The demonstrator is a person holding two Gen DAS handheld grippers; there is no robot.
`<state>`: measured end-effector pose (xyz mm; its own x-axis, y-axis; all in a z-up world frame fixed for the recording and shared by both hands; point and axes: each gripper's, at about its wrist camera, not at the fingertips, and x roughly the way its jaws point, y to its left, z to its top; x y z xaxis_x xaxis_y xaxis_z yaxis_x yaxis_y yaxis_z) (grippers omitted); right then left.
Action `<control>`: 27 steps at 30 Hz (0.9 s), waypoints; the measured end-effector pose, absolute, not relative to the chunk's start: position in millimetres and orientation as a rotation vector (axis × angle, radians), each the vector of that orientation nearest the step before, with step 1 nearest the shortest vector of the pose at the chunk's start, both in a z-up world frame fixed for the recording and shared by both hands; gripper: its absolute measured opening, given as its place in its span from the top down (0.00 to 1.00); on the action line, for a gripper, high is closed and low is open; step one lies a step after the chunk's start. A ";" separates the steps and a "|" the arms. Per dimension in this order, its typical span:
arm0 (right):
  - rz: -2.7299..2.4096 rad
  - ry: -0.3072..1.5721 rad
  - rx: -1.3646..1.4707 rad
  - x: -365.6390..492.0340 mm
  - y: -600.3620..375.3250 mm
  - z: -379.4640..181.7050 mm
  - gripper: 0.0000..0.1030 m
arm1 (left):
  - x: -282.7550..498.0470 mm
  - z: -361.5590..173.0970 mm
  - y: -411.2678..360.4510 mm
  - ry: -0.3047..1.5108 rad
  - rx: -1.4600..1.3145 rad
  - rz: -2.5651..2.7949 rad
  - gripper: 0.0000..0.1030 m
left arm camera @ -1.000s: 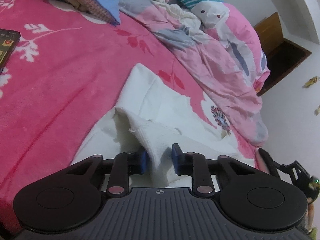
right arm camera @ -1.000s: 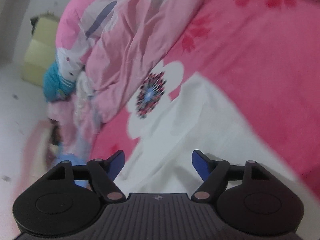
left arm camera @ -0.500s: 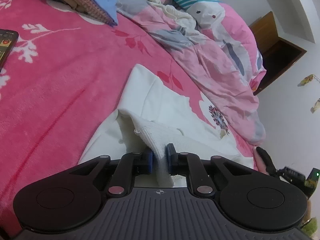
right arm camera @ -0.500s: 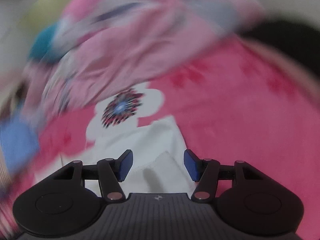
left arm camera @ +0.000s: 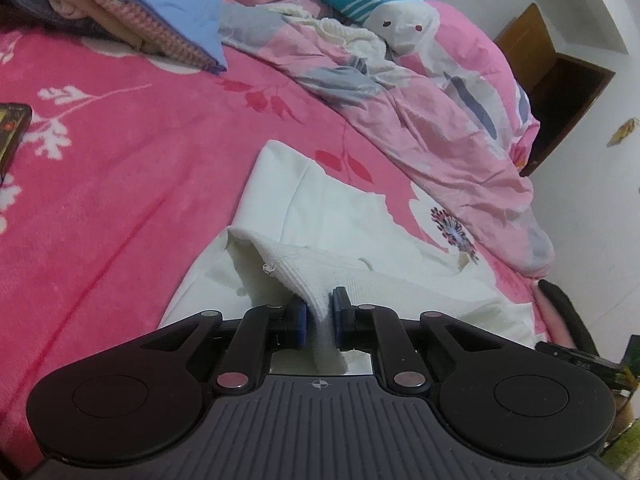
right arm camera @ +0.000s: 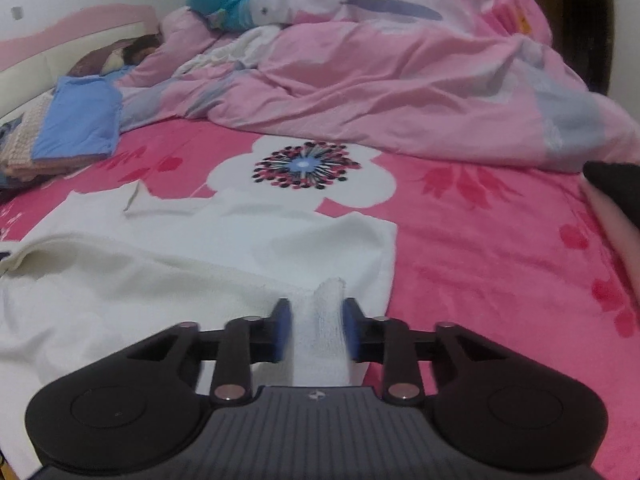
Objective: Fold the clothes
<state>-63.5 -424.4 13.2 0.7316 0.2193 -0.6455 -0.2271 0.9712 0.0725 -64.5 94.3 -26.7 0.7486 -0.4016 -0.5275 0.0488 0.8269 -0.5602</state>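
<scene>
Phone point(left arm camera: 12, 132) only left view; dark sleeve point(right arm camera: 616, 184) only right.

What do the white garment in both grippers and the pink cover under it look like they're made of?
White garment: looks like soft knit, probably cotton; the edge pinched in the left gripper shows fine ribbing, and the piece in the right gripper looks fuzzy, though blurred. Pink cover: looks like plush fleece, matte, with a short nap and printed flowers.
</scene>
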 end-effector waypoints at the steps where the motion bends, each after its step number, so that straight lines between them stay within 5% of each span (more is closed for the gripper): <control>1: 0.262 0.698 -0.020 -66.9 -423.2 13.6 0.73 | -64.4 -26.9 94.0 0.685 -0.550 -0.258 0.90; 6: 0.267 0.664 -0.023 -69.8 -423.1 11.2 0.76 | -64.3 -27.1 90.7 0.672 -0.528 -0.251 0.92; 7: 0.253 0.662 -0.013 -68.8 -423.6 9.4 0.80 | -64.7 -26.6 90.0 0.666 -0.525 -0.249 0.93; 8: 0.239 0.660 -0.003 -67.8 -424.0 7.5 0.95 | -65.7 -25.7 90.3 0.658 -0.530 -0.241 0.94; 9: 0.228 0.650 0.007 -68.3 -424.6 7.2 0.97 | -66.9 -24.7 90.7 0.651 -0.535 -0.233 0.94; 27: 0.144 0.346 0.092 -90.7 -434.0 61.3 0.98 | -44.0 19.1 102.6 0.576 -0.636 -0.249 0.95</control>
